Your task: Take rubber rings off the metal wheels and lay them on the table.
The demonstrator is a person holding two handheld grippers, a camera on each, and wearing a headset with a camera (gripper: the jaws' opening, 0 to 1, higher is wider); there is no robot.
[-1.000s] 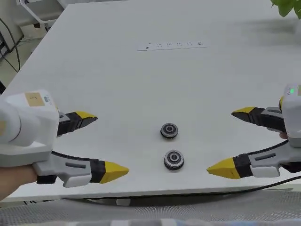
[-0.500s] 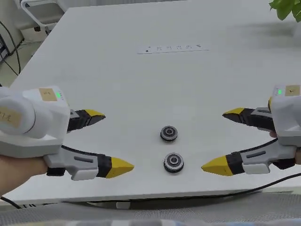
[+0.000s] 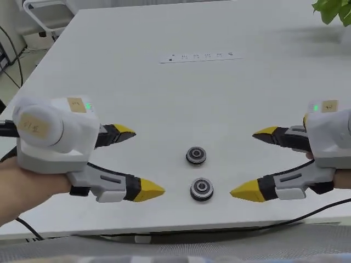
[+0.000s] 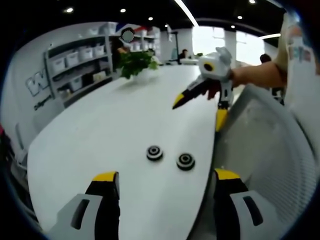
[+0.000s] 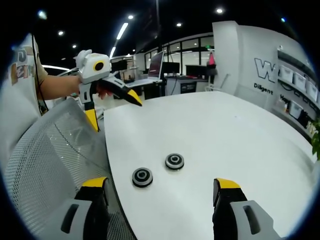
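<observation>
I read the left gripper (image 3: pixel 147 161) with its two yellow-tipped jaws set wide apart and gripping nothing. The right gripper (image 3: pixel 243 163) faces it in the same condition, jaws spread and empty. Both are held just above the white table (image 3: pixel 164 93), tips pointing toward each other. The two metal wheels lie flat on the table in the space between the two sets of jaws, touched by neither. The far wheel (image 3: pixel 196 155) sits roughly midway between the opposing tips. The near wheel (image 3: pixel 202 189) lies just beside it, toward the table's front edge, about level with each gripper's lower jaw tip. Each wheel shows a dark band around a lighter metal hub. In the left gripper view both wheels lie ahead of the gap between the jaws, with the table edge to their right. Farther out, a narrow panel (image 3: pixel 200 56) with small markings is set in the tabletop, and green plant leaves (image 3: pixel 332 10) show at the far right corner.
</observation>
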